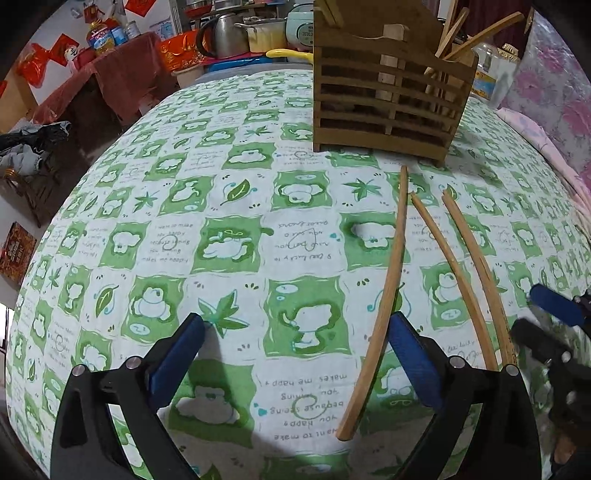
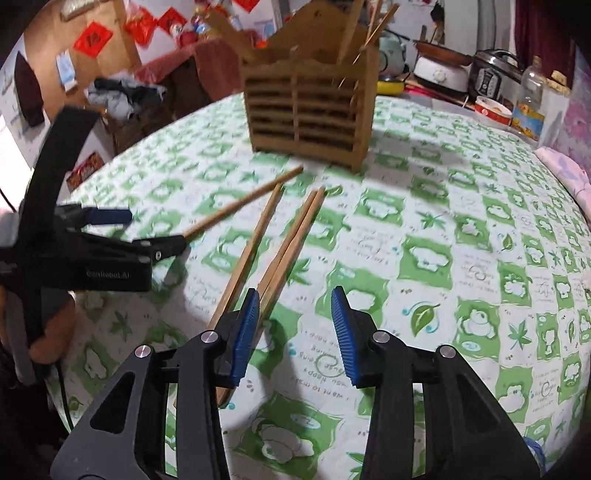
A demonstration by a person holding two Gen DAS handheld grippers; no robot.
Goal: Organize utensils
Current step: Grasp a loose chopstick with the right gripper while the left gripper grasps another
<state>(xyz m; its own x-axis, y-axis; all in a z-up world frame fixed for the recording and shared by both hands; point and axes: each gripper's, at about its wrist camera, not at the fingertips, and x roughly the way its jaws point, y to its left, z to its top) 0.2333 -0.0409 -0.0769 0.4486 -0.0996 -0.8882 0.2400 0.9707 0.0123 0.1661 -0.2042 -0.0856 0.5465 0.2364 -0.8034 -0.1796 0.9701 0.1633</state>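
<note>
Three loose wooden chopsticks lie on the green-and-white tablecloth (image 1: pixel 236 236) in front of a slatted wooden holder (image 1: pixel 388 99), which has several sticks standing in its right compartment. My left gripper (image 1: pixel 299 350) stands wide open just above the cloth. One chopstick (image 1: pixel 388 295) lies between its jaws, close to the right finger, with no pad pressing on it. The other two chopsticks (image 1: pixel 458 280) lie to the right of that finger. My right gripper (image 2: pixel 295 332) is open over bare cloth. A close pair of chopsticks (image 2: pixel 295 240) runs under its left finger (image 2: pixel 243 332). The holder (image 2: pixel 306 107) stands beyond.
In the right wrist view the left gripper (image 2: pixel 147 230) is at the left edge, held by a hand (image 2: pixel 51 332). A kettle (image 1: pixel 225 33), pots and a cooker (image 2: pixel 491 74) crowd a surface behind the table. A bottle (image 2: pixel 528 99) and pink cloth (image 2: pixel 569 173) sit at the right.
</note>
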